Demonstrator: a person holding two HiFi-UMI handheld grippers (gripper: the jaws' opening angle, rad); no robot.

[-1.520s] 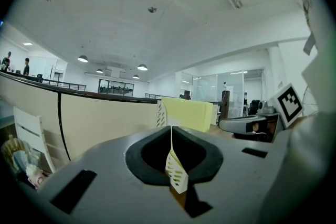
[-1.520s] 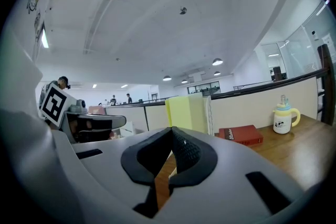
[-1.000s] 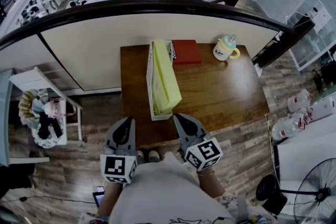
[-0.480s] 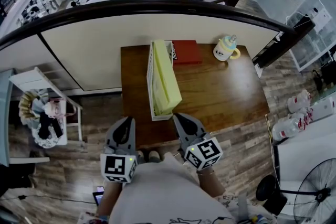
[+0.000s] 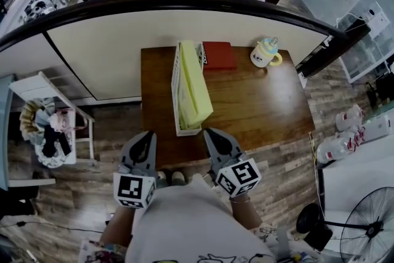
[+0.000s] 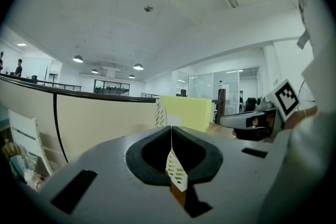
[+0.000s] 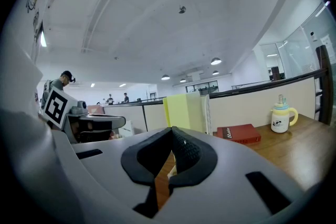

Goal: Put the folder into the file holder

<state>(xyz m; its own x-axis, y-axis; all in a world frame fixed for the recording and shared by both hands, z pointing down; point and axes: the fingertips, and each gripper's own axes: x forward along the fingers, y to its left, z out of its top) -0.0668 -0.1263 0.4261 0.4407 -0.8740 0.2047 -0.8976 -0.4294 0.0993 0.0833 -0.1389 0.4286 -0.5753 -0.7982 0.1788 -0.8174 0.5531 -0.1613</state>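
Note:
The yellow folder (image 5: pixel 196 86) stands inside the white file holder (image 5: pixel 176 95) on the left part of the wooden table (image 5: pixel 258 108). Both grippers are held at the table's near edge, apart from the holder. My left gripper (image 5: pixel 144 136) is shut and empty, just left of the holder's near end. My right gripper (image 5: pixel 213 133) is shut and empty, just right of it. In the left gripper view the folder (image 6: pixel 190 113) and holder (image 6: pixel 159 113) rise beyond the shut left gripper (image 6: pixel 171 129). In the right gripper view the folder (image 7: pixel 182 112) shows above the shut right gripper (image 7: pixel 171 131).
A red book (image 5: pixel 218 55) lies behind the holder at the table's far edge. A small lidded cup (image 5: pixel 266 53) stands at the far right corner. A curved partition wall (image 5: pixel 111 46) runs behind the table. A white rack (image 5: pixel 52 126) with clutter stands on the floor to the left.
The head view has shifted slightly. My left gripper has edged a little to the left. The folder and holder have not moved.

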